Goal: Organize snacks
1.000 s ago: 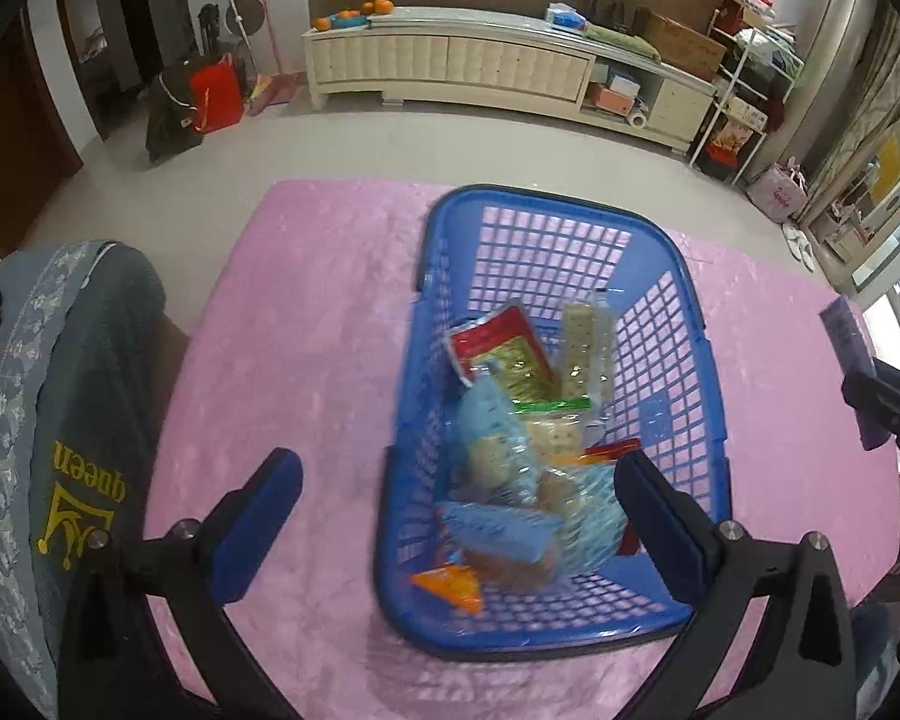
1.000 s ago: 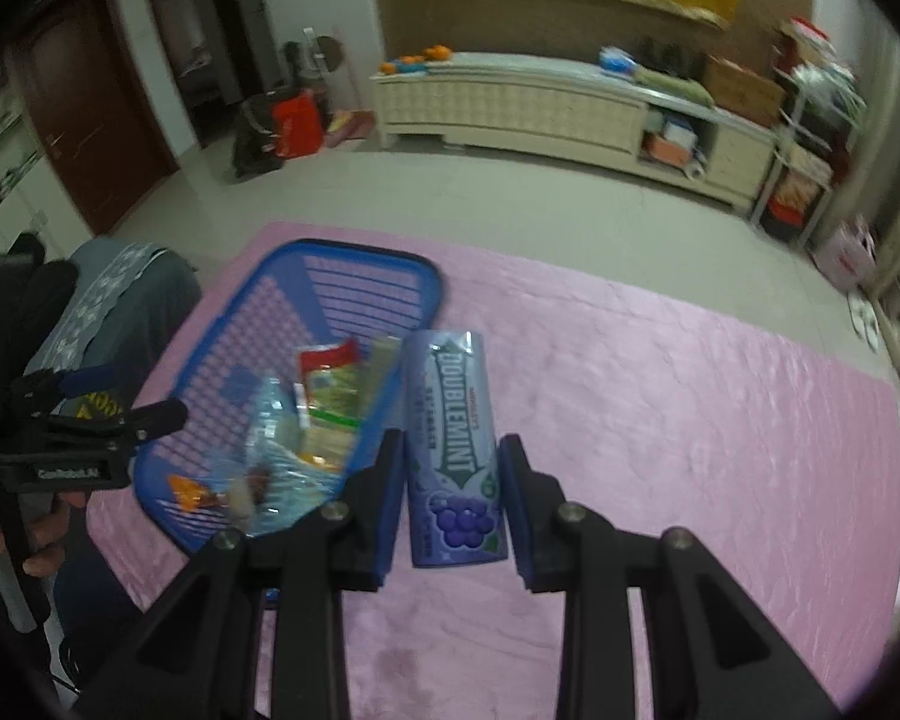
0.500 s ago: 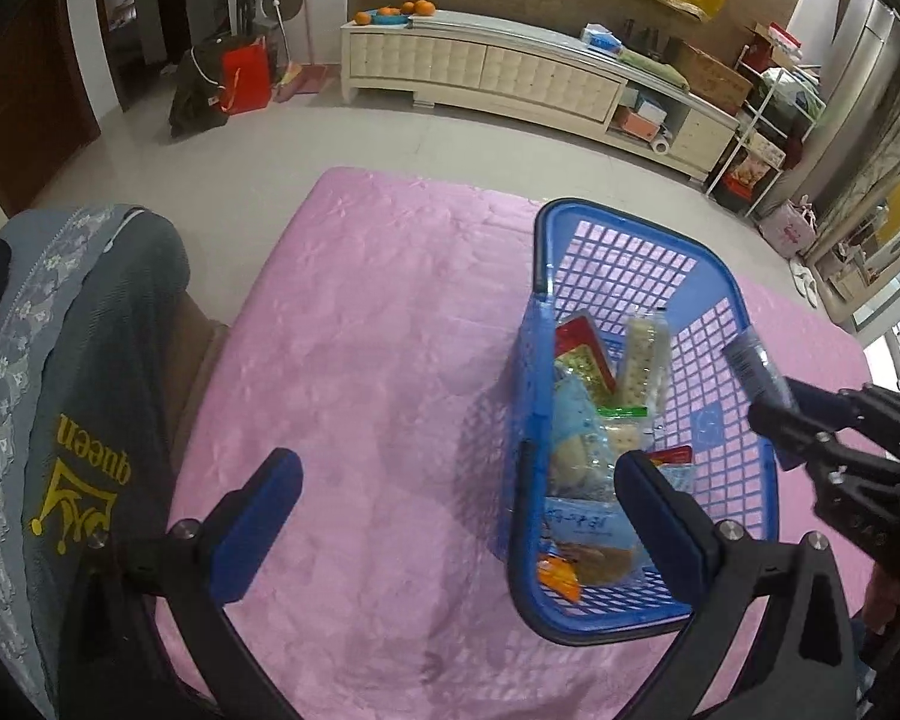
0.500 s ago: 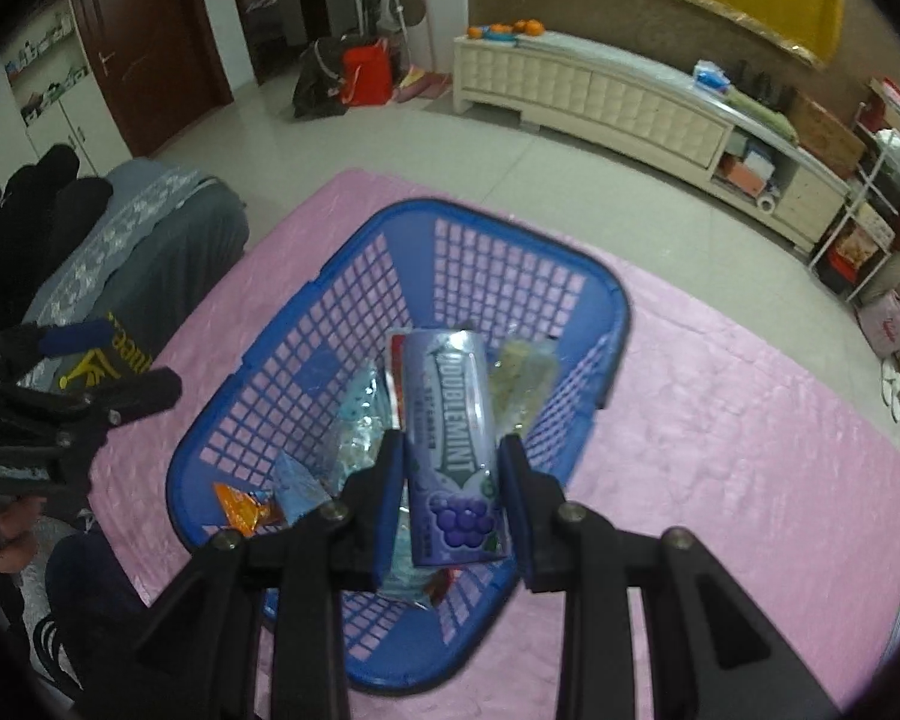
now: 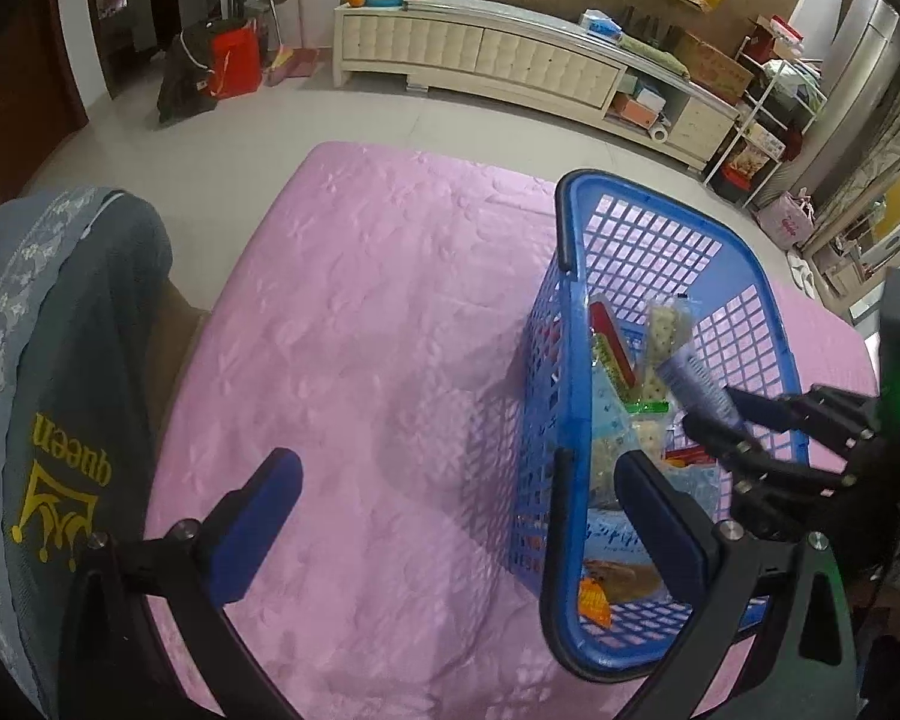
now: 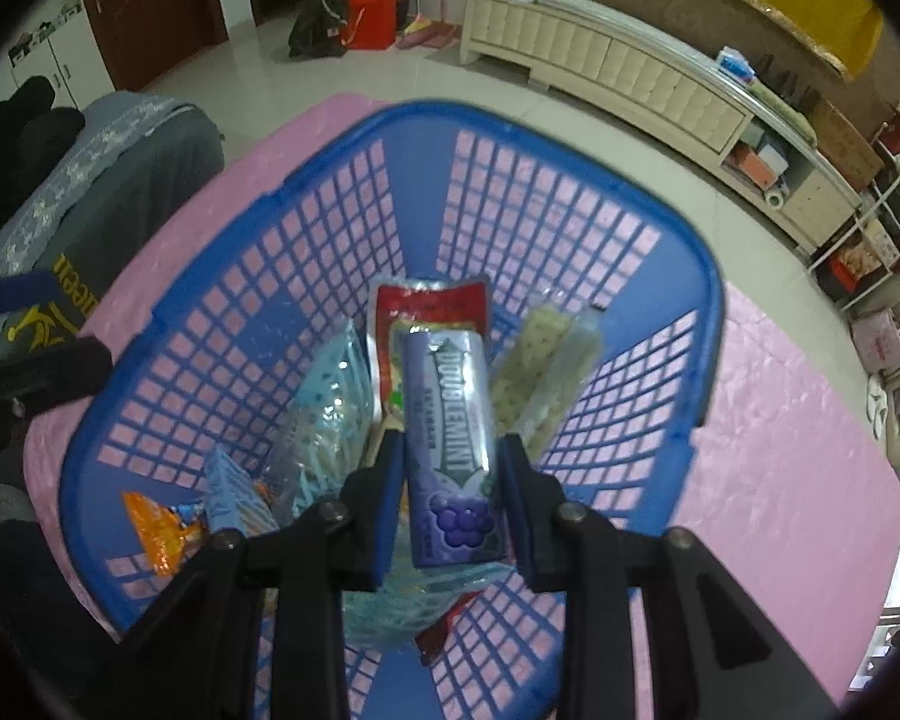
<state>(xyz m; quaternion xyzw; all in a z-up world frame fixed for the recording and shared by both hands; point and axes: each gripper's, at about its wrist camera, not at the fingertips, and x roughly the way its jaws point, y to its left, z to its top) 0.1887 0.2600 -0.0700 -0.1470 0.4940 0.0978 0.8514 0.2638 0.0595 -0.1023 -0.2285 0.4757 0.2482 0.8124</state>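
Observation:
My right gripper [image 6: 453,495] is shut on a purple Doublemint gum pack [image 6: 453,438] and holds it over the inside of the blue mesh basket [image 6: 570,180]. The basket holds several snack packets, among them a red pouch [image 6: 432,303], a cracker pack [image 6: 543,372] and an orange packet [image 6: 159,531]. In the left wrist view the basket [image 5: 570,312] stands on the pink table at right, and the right gripper [image 5: 726,414] reaches in with the gum pack [image 5: 690,381]. My left gripper [image 5: 456,510] is open and empty, its right finger over the basket's near rim.
The pink cloth-covered table [image 5: 360,330] carries the basket. A chair draped in a grey "queen" garment [image 5: 60,390] stands at the table's left edge. A long cream cabinet [image 5: 510,63] and shelves [image 5: 768,114] line the far wall.
My right gripper has carried the gum pack from beside the basket to over its inside and lower. The left gripper has shifted left, so the basket now sits at its right.

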